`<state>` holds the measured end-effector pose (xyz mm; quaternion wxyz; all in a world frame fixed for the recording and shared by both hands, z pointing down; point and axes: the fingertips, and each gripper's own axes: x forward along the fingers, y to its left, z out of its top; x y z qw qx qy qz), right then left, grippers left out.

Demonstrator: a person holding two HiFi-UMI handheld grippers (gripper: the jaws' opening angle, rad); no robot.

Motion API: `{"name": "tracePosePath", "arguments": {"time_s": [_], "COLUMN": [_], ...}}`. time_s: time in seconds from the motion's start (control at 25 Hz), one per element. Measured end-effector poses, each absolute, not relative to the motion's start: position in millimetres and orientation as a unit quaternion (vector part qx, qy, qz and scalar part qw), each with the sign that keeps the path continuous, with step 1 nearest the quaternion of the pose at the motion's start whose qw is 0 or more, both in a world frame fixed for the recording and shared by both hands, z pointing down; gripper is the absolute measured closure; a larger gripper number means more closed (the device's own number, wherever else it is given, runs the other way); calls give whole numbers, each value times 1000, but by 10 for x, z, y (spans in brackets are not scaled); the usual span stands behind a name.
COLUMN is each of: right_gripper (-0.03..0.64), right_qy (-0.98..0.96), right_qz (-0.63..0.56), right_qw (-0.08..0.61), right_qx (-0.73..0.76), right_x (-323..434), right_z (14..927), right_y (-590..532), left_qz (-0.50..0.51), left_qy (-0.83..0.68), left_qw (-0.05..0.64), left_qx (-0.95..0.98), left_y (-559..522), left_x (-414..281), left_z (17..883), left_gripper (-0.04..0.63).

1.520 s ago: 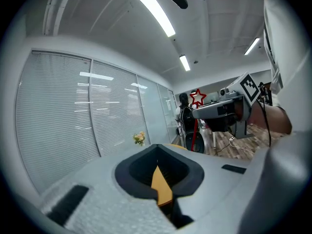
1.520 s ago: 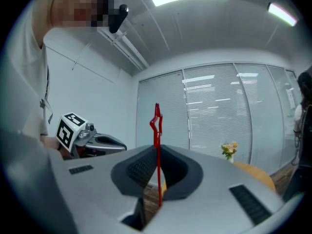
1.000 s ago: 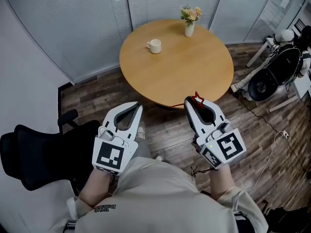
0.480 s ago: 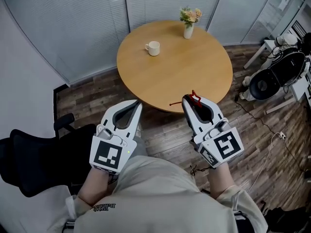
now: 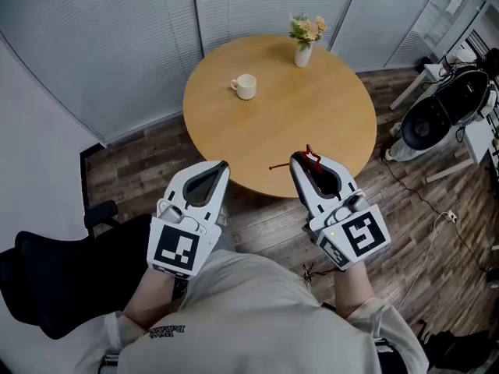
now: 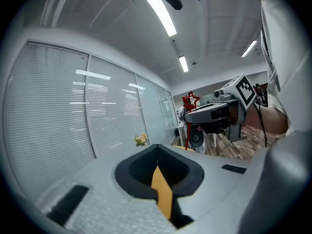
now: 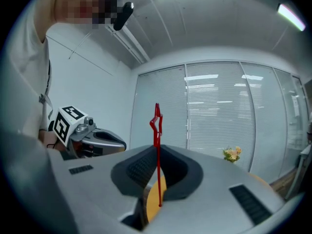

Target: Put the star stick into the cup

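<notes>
A white cup (image 5: pixel 245 86) stands on the far left part of the round wooden table (image 5: pixel 327 123). My right gripper (image 5: pixel 299 159) is shut on the red star stick (image 5: pixel 311 157) and hovers over the table's near edge. In the right gripper view the star stick (image 7: pixel 156 145) stands upright between the shut jaws of that gripper (image 7: pixel 157 191), star end up. My left gripper (image 5: pixel 221 167) is shut with nothing in it, level with the right one and just short of the table edge. The left gripper view shows its jaws (image 6: pixel 160 177) shut and the right gripper (image 6: pixel 214 113) beside it.
A small vase of flowers (image 5: pixel 305 41) stands at the table's far edge. A black office chair (image 5: pixel 54 275) is at the lower left. A black round device (image 5: pixel 433 119) and cables lie on the wood floor at the right. Window blinds (image 5: pixel 117 45) run behind the table.
The table has drawn closer in the head view and both grippers now reach its near edge. The chair has slid further down and left. The stick stays held.
</notes>
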<state>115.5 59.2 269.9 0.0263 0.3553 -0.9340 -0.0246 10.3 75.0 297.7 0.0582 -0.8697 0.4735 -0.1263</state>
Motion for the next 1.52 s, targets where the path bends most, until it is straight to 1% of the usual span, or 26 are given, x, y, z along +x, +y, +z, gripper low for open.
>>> {"name": "tracePosePath", "arguments": {"time_s": [0.2,0.52,0.96,1.32,1.52], "right_gripper": [580,580,581,581,581], "right_qy": [-933,-930,-918,-910,-908], "right_qz": [-16,0,4,18,23], "right_qw": [33,46,63,72,76], "right_qx": [359,366,390,407,411], "right_x": [968,589,58,-237,-204], "right_z": [2714,2761,2738,2857,2889], "right_y": [183,-606,-1443,-1783,-1821], "left_qz": [-150,-156,-156,-153,-156], "left_qy": [461,444,421,405,402], "left_qw": [70,45,34,24,22], "left_qx": [-872,-881,-893,-901,-902], "left_y": [341,-387,-1232,-1649,-1702], "left_x": [-84,-394,-983,-1222,-1228], "left_z": [3063,3115,3190,3272,3342], "left_gripper": [574,574,574,574,574]}}
